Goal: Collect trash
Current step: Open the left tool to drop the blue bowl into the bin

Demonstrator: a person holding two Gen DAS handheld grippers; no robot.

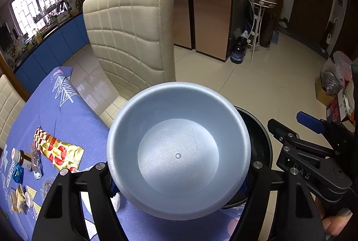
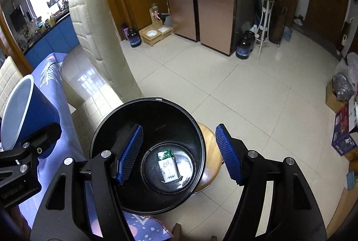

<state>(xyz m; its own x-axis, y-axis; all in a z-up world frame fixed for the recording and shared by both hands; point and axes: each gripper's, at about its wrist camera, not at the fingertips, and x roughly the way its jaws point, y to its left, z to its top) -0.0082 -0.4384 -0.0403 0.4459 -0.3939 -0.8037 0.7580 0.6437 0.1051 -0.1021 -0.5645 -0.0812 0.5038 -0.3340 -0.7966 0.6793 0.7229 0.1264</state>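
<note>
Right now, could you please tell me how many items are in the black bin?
1: a white-and-green carton lies on the bottom of the bin, near the middle. The left pad of the right tongs covers part of the bin, so more may be hidden.

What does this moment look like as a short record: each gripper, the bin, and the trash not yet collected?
left gripper: shut on blue cup, cup empty inside
right gripper: open, nothing held, above the black bin
bin contents: one small carton on the bottom
bin support: round wooden stool, beside the table
trash on table: red and gold wrapper, small bottle, smaller scraps
</note>
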